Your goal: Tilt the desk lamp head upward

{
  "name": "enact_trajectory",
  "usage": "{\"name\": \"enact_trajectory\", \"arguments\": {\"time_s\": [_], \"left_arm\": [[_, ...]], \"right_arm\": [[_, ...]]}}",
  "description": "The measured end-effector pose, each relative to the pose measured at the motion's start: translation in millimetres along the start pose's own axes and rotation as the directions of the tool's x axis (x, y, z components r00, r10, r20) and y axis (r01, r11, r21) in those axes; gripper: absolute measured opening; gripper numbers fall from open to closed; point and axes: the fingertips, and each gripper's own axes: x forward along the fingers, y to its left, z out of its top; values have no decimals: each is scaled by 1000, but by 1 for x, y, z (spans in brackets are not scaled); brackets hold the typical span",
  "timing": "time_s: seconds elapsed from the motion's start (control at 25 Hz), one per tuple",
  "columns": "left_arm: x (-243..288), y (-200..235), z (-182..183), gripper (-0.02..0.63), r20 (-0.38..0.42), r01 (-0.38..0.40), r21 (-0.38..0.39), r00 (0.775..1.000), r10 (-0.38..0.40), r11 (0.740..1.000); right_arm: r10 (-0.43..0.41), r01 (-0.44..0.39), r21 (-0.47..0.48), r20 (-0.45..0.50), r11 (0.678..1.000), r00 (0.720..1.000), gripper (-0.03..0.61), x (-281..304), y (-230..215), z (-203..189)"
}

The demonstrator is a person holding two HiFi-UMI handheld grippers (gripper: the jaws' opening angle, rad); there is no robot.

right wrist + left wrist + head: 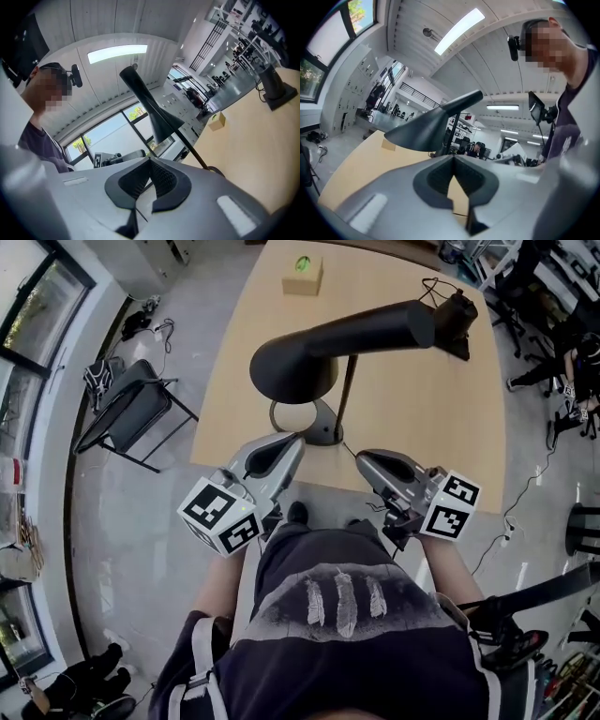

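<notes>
A black desk lamp stands near the front edge of the wooden table (431, 427). Its cone-shaped head (292, 367) points down and left, and its thick arm (394, 329) runs back to the right. A thin stem (347, 390) drops to the ring base (314, 426). My left gripper (292, 446) is shut and empty, just in front of the base and below the head. My right gripper (361, 457) is shut and empty too, to the right of the base. In the left gripper view the head (424, 131) hangs above the left gripper (453, 157). In the right gripper view the head (161, 124) rises beyond the right gripper (150, 161).
A small cardboard box (304, 276) with a green spot sits at the table's far edge, also seen as a box (216, 120) in the right gripper view. A black stand (274, 89) is at the far right corner. A dark folding chair (131, 413) stands on the floor to the left.
</notes>
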Motion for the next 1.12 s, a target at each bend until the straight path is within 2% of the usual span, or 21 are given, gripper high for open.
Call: {"name": "enact_trajectory", "arguments": {"time_s": [0.12,0.24,0.32,0.4,0.44,0.48,0.56,0.64,0.72,0.8,0.88,0.96,1.04,1.12], "left_arm": [[-7,25,2,2,0,18,-9,1000,-18,1000],[-7,45,5,2,2,36,-55,999,-36,998],[-3,54,8,2,9,63,-93,998,-63,994],[2,60,10,10,9,95,-118,995,-95,988],[4,62,9,66,3,114,-134,993,-115,984],[7,62,7,155,-5,131,-157,991,-134,979],[12,67,1,262,-21,145,-211,988,-153,967],[19,72,-3,352,-24,155,-268,986,-167,951],[27,75,0,387,10,195,-325,979,-203,925],[35,75,9,397,78,250,-369,968,-238,895],[39,77,19,397,147,281,-384,959,-242,879],[39,84,28,380,209,290,-390,952,-223,874],[37,89,37,323,258,305,-388,942,-215,870],[35,89,41,287,269,319,-373,936,-227,871]], "right_arm": [[-76,75,-59,-15,995,997,-2,21,-10,-1],[-178,172,-132,-31,976,984,9,32,-27,2],[-246,233,-188,-46,954,968,87,35,-38,6],[-305,284,-248,-50,926,951,125,40,-51,12],[-332,307,-273,-47,912,942,141,41,-58,14],[-355,328,-293,-43,898,934,160,43,-65,17],[-378,349,-312,-35,884,925,179,47,-75,22],[-372,341,-320,-39,884,927,179,55,-82,26],[-365,329,-343,-45,880,930,175,64,-87,29],[-357,312,-372,-55,874,933,115,74,-90,32],[-345,288,-407,-72,867,936,80,82,-91,32],[-346,268,-464,-90,844,934,63,87,-90,30],[-349,243,-518,-116,820,930,47,89,-89,29],[-349,219,-539,-152,814,925,43,90,-88,27]]}}
